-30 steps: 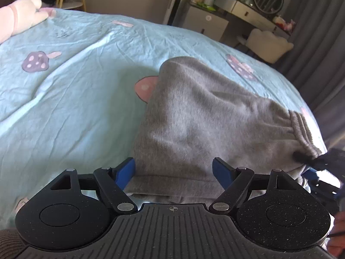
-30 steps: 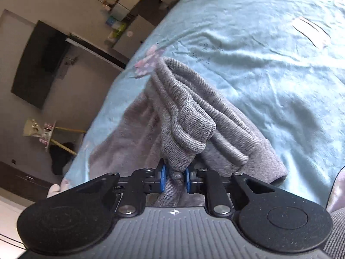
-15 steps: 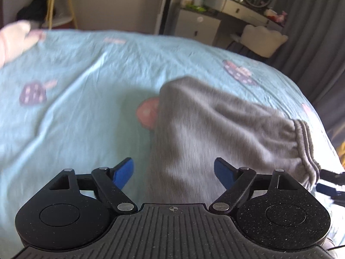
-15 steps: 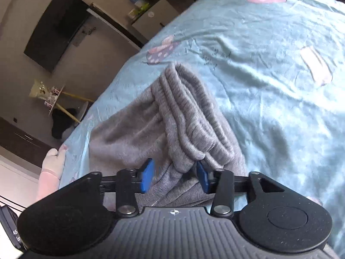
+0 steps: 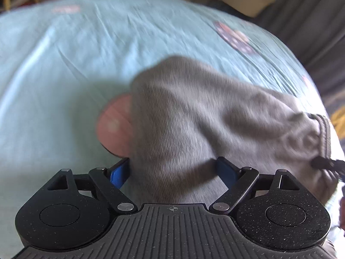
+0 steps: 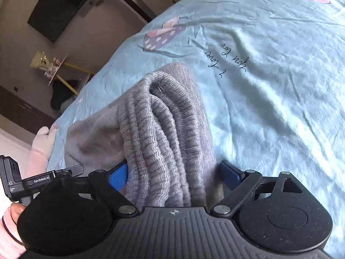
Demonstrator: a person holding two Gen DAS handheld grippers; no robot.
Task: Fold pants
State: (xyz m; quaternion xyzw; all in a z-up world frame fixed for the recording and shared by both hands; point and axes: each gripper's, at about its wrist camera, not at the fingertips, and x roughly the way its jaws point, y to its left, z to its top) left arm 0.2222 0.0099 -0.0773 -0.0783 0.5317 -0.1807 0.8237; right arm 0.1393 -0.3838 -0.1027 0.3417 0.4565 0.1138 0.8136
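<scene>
The grey pants (image 5: 194, 112) lie folded in a bundle on the light blue bedsheet (image 5: 64, 64). My left gripper (image 5: 173, 170) is open, its blue pads either side of the near edge of the bundle. In the right wrist view the ribbed waistband (image 6: 168, 133) of the pants runs between the open jaws of my right gripper (image 6: 172, 176). The right gripper's tip (image 5: 325, 164) shows at the waistband end in the left wrist view. The left wrist view is blurred by motion.
The bedsheet (image 6: 280, 86) has pink and purple mushroom prints (image 6: 163, 34) and black handwriting. A pink plush toy (image 6: 41, 149) lies at the bed's far side. A dark TV (image 6: 62, 6), cabinets and grey curtains (image 5: 312, 10) stand beyond the bed.
My right gripper opened and let go of the waistband, which now lies loose between its jaws. My left gripper stayed open and moved closer over the pants.
</scene>
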